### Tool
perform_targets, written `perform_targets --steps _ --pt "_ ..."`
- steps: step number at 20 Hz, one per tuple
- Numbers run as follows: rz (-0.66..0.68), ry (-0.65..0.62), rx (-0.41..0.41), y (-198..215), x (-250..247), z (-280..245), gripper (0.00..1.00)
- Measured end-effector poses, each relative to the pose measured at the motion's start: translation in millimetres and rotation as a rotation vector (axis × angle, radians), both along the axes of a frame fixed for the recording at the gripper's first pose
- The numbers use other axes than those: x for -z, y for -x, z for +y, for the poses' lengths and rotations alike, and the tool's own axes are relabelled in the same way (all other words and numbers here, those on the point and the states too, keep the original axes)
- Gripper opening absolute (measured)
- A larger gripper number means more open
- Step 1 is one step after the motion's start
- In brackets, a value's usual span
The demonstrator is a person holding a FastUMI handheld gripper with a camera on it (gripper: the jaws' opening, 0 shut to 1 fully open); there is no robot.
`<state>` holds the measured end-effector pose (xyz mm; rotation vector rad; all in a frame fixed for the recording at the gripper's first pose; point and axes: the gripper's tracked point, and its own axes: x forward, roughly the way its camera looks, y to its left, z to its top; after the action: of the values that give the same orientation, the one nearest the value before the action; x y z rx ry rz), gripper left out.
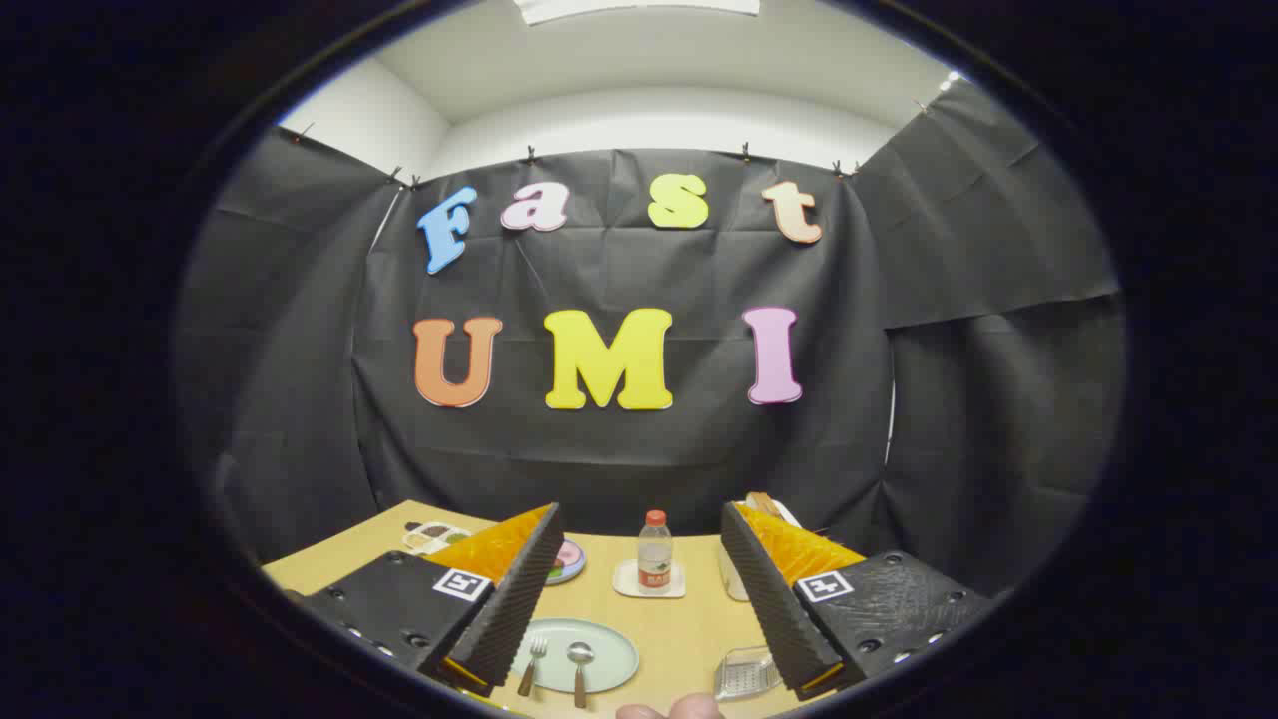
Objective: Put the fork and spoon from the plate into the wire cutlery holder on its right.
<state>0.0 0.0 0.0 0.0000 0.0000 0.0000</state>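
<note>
Both fingers (pixel 519 589) of the gripper (pixel 639 599) stand wide apart with nothing between them, black ribbed pads facing each other across the gap, orange backs behind, and a square black-and-white marker on each black body. They hover above the table, clear of everything on it.

Largest below them is the light wooden table (pixel 679 629), which runs from the near edge back to the black cloth wall. On it, just beside the left finger and partly under its tip, lies the pale green plate (pixel 609 649). The fork (pixel 532 667) and the spoon (pixel 580 667) lie side by side on the plate's near half, wooden handles pointing toward the camera, metal heads pointing away, fork on the left and spoon on the right, close but apart.

To the plate's right, by the tip of the right finger, sits the wire cutlery holder (pixel 746 674), partly hidden behind that finger.

Beyond the gap between the fingers, a small bottle (pixel 655 552) with a red cap stands upright on a pale square coaster (pixel 629 587). A small round dish (pixel 567 561) peeks out behind the left finger, and a divided tray (pixel 431 537) lies farther back on the left.

At the near edge, fingertips of a hand (pixel 671 710) show.
</note>
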Motion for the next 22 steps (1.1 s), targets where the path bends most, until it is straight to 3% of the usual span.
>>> perform_targets --steps 22 --pt "0.044 0.042 -0.050 -5.0 3.5 6.7 0.95"
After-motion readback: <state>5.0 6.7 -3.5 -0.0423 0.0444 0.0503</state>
